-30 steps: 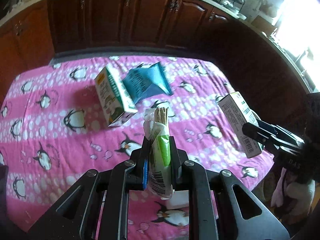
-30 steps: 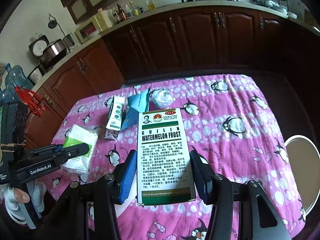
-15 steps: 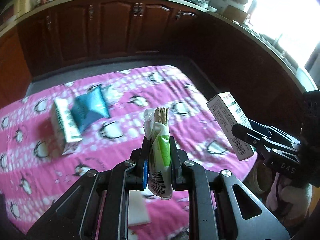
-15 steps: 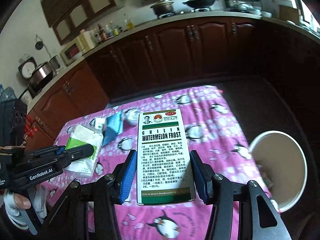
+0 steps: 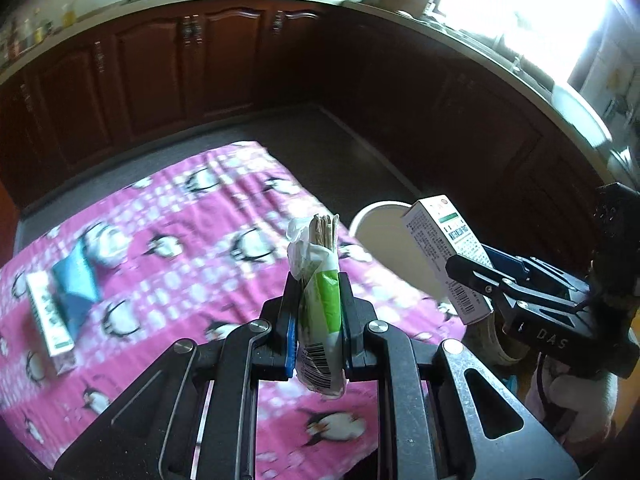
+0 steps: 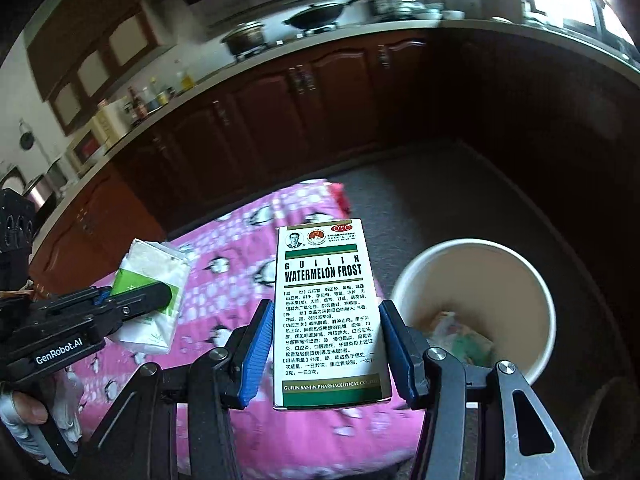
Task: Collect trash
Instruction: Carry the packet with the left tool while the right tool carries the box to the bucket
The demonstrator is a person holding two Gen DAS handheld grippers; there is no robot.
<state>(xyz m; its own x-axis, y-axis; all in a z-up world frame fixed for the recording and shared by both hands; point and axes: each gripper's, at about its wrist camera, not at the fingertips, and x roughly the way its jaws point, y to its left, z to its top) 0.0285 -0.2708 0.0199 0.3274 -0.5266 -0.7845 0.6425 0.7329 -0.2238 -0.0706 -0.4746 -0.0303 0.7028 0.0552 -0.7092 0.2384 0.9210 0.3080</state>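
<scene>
L gripper [image 5: 318,300] clamped tight on a flat green/white tissue pack [image 5: 320,320], pack standing on edge between the pads w/ crumpled plastic + tan ends poking out the top; same grip as 1 s ago, pack hasn't slipped; R wrist view shows the same pack [image 6: 154,280] side-on in the L gripper [image 6: 160,292]. R gripper [image 6: 326,344] about half wide, blue pads pressed on both long sides of a white/green medicine box [image 6: 326,312] reading "Guilin Watermelon Frost"; unchanged hold vs earlier frames; box [image 5: 444,256] also seen from L wrist, tilted, barcode end down, in the R gripper [image 5: 472,272].

What changed: both views have swung to the right across the table; 1 s ago the pink penguin cloth [image 5: 180,248] filled most of the L view, now its far right corner + dark floor show; white bin [image 6: 476,308] was only a sliver at the edge of the R view, now fully in frame, just right of the box, some trash inside; in L view the bin [image 5: 380,228] now appears, beyond the cloth edge, partly behind the box. Leftover trash on the cloth, green/white carton [image 5: 50,320] + blue packet [image 5: 76,284] touching it, has slid from centre to far left of the L view, blurred. Gloved hand [image 6: 36,416] on the L gripper handle, lower left of R view.
</scene>
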